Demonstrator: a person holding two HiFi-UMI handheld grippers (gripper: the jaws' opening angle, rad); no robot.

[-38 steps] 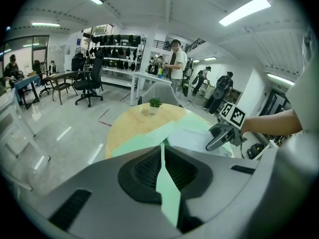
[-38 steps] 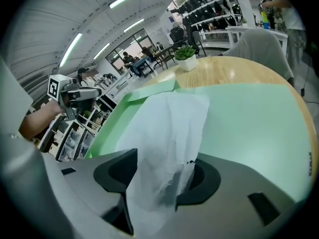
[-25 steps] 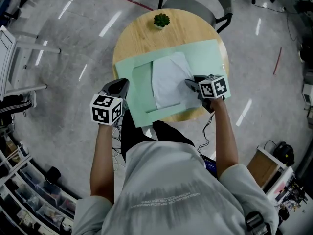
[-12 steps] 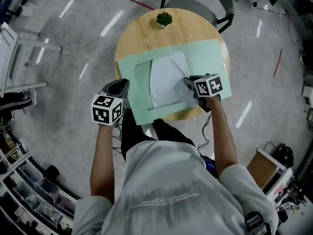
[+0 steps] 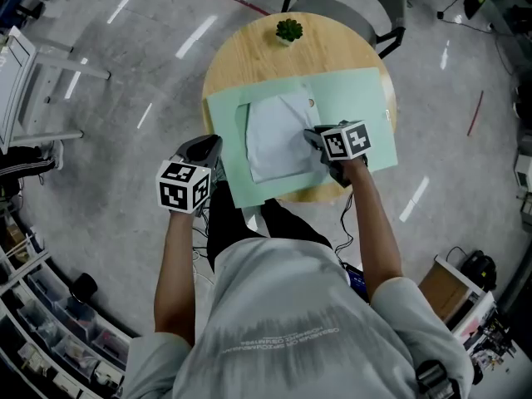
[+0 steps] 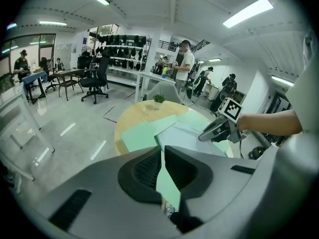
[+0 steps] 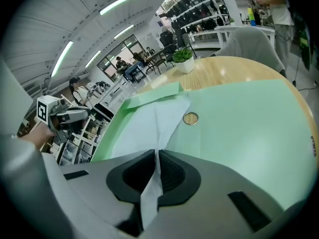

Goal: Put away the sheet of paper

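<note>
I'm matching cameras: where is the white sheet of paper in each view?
Head view: sheet of paper centre, on the green folder.
Left gripper view: sheet centre, beyond the jaws.
Right gripper view: sheet lower centre, pinched in the right tool.
Shared landmark: potted plant, far side of table.

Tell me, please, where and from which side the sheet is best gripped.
I'd take the sheet by its right edge, coming from the right over the folder. It lies flat, so only an edge fits between jaws; the right gripper pinches it there, lifting it slightly.
</note>
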